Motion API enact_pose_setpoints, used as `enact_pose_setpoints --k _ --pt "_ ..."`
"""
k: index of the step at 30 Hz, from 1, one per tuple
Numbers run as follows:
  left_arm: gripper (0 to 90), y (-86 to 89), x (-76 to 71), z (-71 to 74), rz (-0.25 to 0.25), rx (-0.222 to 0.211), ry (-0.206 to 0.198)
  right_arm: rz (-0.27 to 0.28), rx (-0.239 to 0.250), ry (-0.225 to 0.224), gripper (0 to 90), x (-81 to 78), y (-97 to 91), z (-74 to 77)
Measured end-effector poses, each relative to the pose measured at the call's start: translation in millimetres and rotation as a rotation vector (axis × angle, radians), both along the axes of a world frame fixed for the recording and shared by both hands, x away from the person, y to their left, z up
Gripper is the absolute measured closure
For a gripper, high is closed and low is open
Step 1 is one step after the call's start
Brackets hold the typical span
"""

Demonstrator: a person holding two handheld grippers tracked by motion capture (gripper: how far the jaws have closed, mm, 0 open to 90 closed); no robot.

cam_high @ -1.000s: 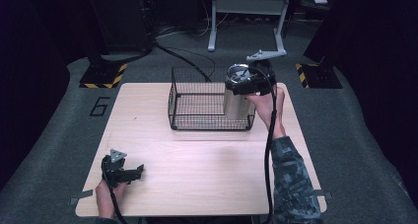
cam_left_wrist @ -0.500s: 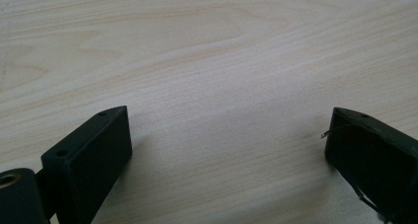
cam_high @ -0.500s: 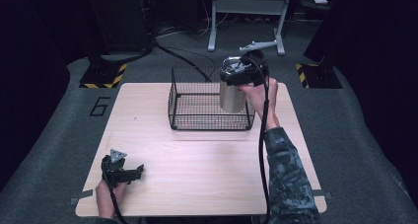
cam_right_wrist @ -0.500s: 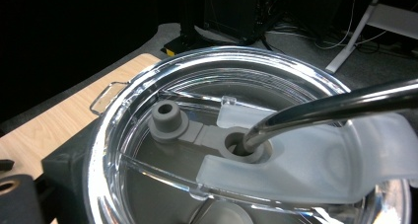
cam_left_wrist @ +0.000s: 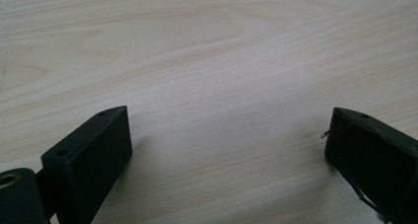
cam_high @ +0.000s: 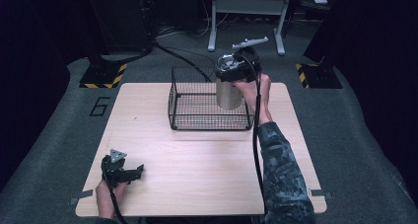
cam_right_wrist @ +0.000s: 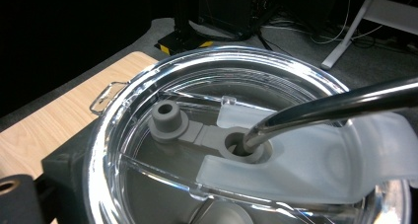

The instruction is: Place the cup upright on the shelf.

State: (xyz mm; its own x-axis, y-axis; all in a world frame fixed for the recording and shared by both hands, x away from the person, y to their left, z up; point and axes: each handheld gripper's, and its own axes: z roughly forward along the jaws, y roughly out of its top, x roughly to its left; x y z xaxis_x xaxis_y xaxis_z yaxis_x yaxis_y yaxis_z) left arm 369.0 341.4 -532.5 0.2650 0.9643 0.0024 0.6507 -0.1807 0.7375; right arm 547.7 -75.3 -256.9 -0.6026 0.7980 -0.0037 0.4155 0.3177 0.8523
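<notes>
Tumbler (cam_high: 228, 93), steel with a clear lid (cam_right_wrist: 236, 150), is the item in hand; entry ordered near to far. Nearest the person, the left gripper (cam_high: 129, 173) rests low at the front-left of the table (cam_high: 197, 160), its 2 jaws wide apart over bare wood with nothing between them, as the left gripper view confirms; the left hand (cam_high: 106, 197) holds it level, jaws pointing right across the board. Farther out, the right forearm in a camouflage sleeve (cam_high: 281, 179) reaches forward along the right side of the table, wrist raised, carrying the right gripper (cam_high: 231, 72) at the tumbler's top. The tumbler hangs upright at the right end of the wire basket (cam_high: 209, 105); whether its base has passed below the rim is hard to read from the high view, probably it is just inside. The right gripper view looks straight down on the lid, a grey plug (cam_right_wrist: 166, 118) and a metal straw (cam_right_wrist: 335, 105) entering the lid's hole. Jaws appear clamped at the tumbler's upper wall, since it hangs off the table under them. Judged step: lowering the tumbler into the basket, late in the carry. Next move calls for a straight descent until the base meets the mesh floor, clear of the right wall, then opening the jaws without tipping it.
</notes>
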Motion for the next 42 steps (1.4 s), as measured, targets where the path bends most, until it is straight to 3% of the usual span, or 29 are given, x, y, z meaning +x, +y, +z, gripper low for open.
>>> enact_pose_setpoints --k 22,42 --pt "3.8 0.2 -0.1 0.1 -0.003 0.003 0.001 -0.034 -0.004 0.008 3.8 31.0 15.8 -16.5" --pt "3.9 -0.4 -0.3 -0.1 0.001 -0.005 0.002 -0.074 0.014 0.049 3.8 58.3 28.7 -56.9"
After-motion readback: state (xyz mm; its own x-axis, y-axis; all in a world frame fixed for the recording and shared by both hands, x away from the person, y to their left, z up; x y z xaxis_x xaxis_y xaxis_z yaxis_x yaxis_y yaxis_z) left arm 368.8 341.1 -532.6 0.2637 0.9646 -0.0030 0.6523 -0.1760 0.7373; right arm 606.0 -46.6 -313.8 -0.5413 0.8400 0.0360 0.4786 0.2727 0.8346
